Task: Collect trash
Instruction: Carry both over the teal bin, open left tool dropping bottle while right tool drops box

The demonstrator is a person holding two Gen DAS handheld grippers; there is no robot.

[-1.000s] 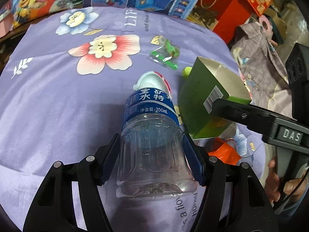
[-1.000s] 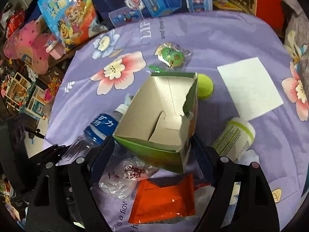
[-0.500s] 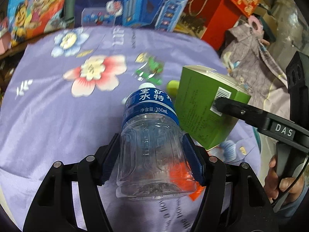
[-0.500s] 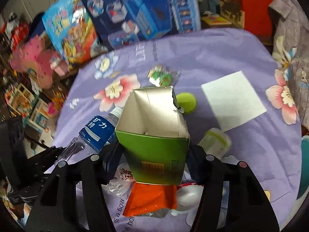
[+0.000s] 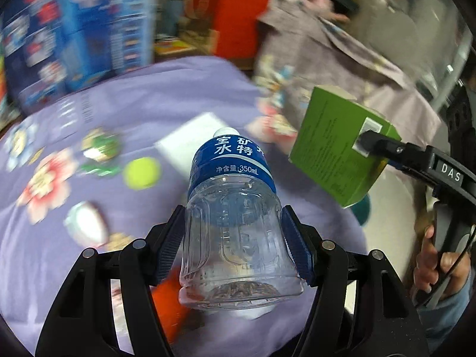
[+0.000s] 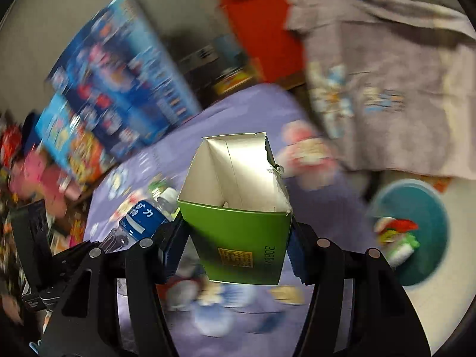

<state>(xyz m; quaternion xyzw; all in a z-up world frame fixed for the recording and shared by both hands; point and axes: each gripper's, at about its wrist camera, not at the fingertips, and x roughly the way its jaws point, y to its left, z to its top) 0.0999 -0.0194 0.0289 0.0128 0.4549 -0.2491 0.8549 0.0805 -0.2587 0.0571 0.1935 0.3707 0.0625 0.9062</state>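
My left gripper (image 5: 233,244) is shut on an empty clear water bottle (image 5: 232,223) with a blue label, held above the purple flowered cloth (image 5: 148,101). My right gripper (image 6: 236,245) is shut on an open green carton (image 6: 238,229), its white inside facing away; the same green carton (image 5: 339,145) shows at the right of the left wrist view, lifted off the cloth. The bottle (image 6: 142,220) also appears at the left of the right wrist view. A teal bin (image 6: 416,232) with wrappers inside stands on the floor at the right.
On the cloth lie a yellow-green ball (image 5: 142,172), a white paper sheet (image 5: 190,139), a green packet (image 5: 101,145), a white cup (image 5: 84,226) and an orange wrapper (image 5: 169,303). Blue toy boxes (image 6: 119,83), a red box (image 6: 261,29) and a grey garment (image 6: 386,89) ring the table.
Both grippers lifted their loads off the cloth and swung right, toward the table's edge and the teal bin. The right jaws closed onto the carton. Background is now blurred.
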